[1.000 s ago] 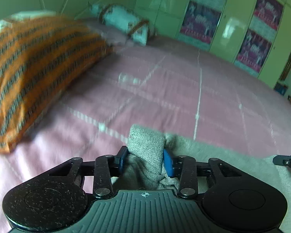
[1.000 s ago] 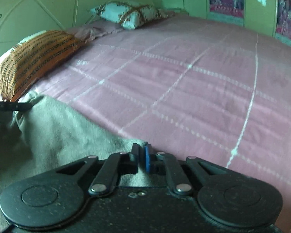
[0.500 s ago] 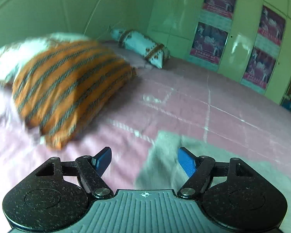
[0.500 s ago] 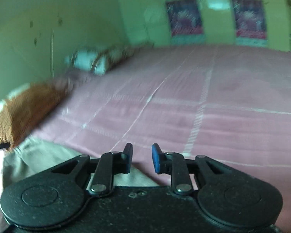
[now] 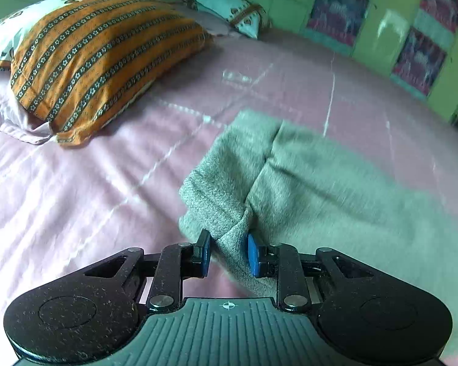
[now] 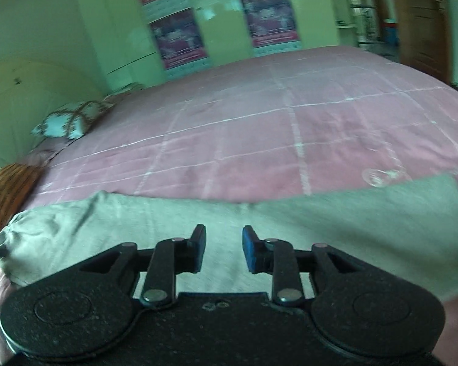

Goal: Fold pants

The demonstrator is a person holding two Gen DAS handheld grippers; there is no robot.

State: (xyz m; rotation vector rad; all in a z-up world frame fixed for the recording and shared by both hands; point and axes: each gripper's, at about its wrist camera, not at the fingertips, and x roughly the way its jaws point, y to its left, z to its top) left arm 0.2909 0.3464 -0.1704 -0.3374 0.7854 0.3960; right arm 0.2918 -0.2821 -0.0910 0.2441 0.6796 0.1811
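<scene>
Right now the grey pants lie flat on the pink bedsheet, stretched sideways in front of both grippers. On the left wrist view a bunched fold of the waistband end runs straight into the left gripper — the cloth sits between the blue pads, touching the right-hand pad; the left-hand pad looks just off the fabric, contact there hard to tell. On the right wrist view the pants spread under and ahead of the right gripper, with one end bunched at far left and the other edge off to the right.

Surface: pink sheet with pale grid lines, wrinkled near the left gripper. An orange striped pillow sits at upper left, well apart from the pants; a white patterned pillow lies further back near the wall. Green wardrobe doors with purple posters stand behind the bed; a brown door is at far right.

Jaws: left ones are part-way apart with the fold of pants between them, not fully pinched as far as I can see. Right ones are apart, a clear gap, nothing held — pads hover over the grey cloth, contact unclear.
</scene>
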